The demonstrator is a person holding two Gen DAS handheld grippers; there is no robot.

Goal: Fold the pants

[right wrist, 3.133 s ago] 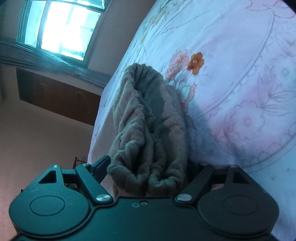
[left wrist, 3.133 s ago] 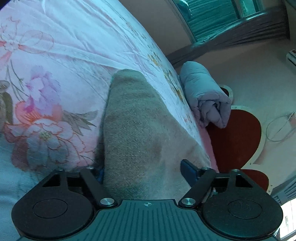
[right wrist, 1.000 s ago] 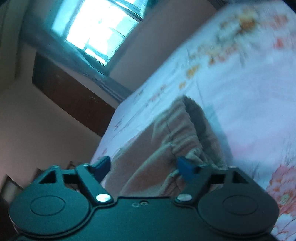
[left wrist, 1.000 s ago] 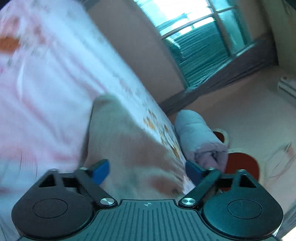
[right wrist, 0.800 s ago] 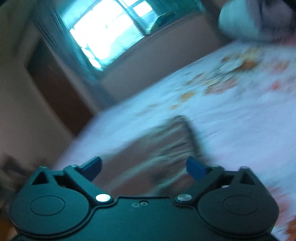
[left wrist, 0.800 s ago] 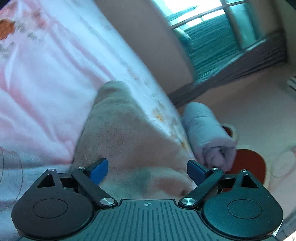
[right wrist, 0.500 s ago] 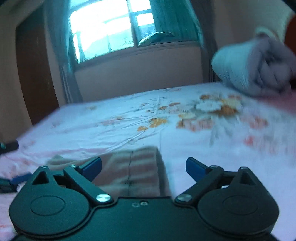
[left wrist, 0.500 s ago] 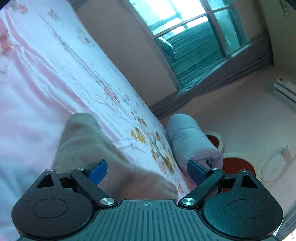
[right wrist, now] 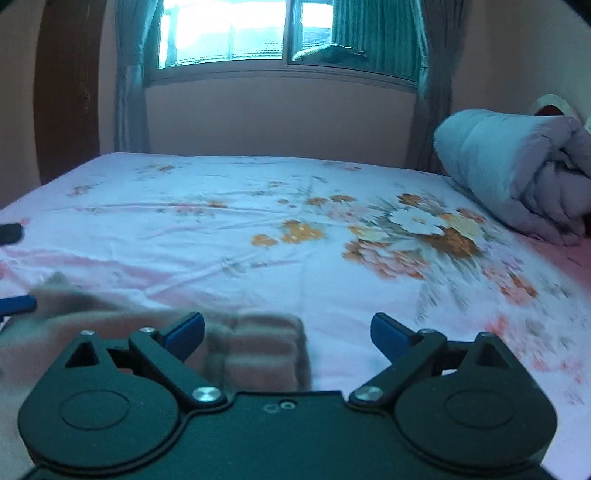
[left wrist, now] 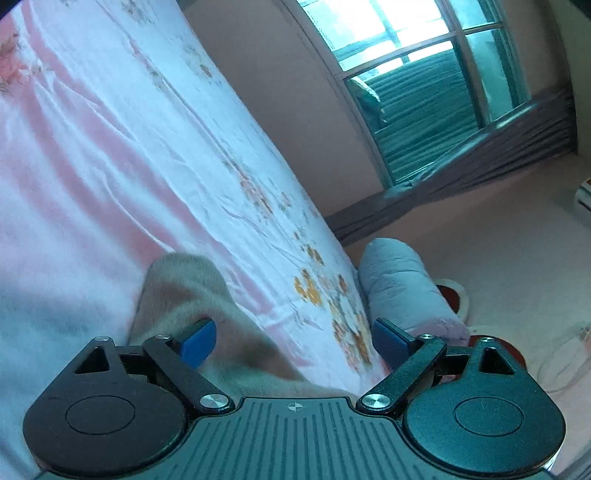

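The tan pants lie folded on the floral bed sheet. In the left wrist view my left gripper stands open over their near end; its left pad hangs above the cloth without pressing it. In the right wrist view the pants are blurred, low and left of centre. My right gripper is opening its jaws; the pants' end lies beneath the gap and the pads do not touch it. The left gripper's fingertips show at the far left edge.
A rolled pale blue quilt lies at the head of the bed, on the right, also seen as the quilt. A window with curtains is behind the bed. A dark wooden wardrobe stands at the left.
Both grippers have let go of the pants and drawn back from them. The right gripper has rolled upright and widened its jaws. The pants now rest flat on the sheet.
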